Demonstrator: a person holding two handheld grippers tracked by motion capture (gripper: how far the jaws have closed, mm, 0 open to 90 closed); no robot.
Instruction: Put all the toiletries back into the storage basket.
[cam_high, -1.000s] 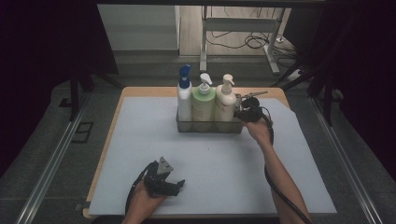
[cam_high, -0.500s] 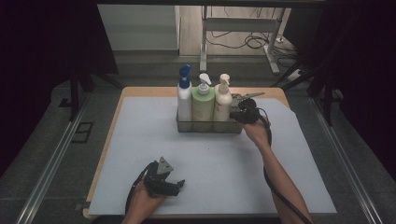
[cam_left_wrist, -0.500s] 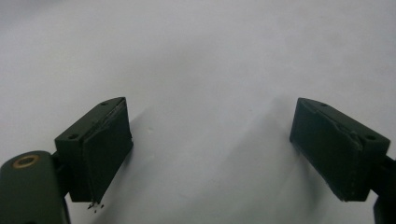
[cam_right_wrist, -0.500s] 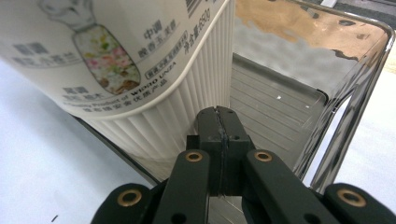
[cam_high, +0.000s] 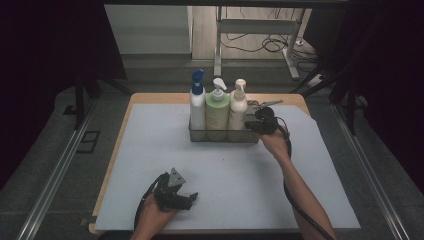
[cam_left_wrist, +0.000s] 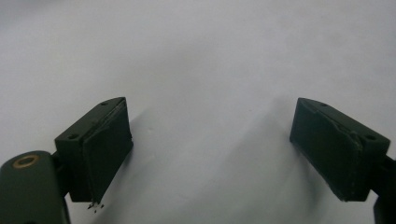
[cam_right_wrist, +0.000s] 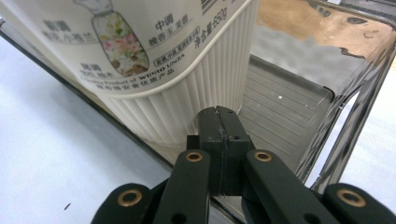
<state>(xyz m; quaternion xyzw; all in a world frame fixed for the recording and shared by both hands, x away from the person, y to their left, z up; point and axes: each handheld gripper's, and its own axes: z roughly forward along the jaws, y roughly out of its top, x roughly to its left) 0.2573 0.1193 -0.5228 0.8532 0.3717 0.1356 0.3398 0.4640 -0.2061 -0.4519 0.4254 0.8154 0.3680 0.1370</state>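
Cream bottle (cam_right_wrist: 154, 60) top cut off

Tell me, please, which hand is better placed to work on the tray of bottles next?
The right. The right gripper, jaws shut, sits at the tray's right end beside the cream bottle. The left gripper rests open near the table's front edge, far away.

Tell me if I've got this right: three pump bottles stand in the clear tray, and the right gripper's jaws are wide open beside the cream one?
Not quite. The right gripper has its jaws shut, pressed together against the cream bottle, as the right gripper view shows. Three bottles do stand in the clear tray.
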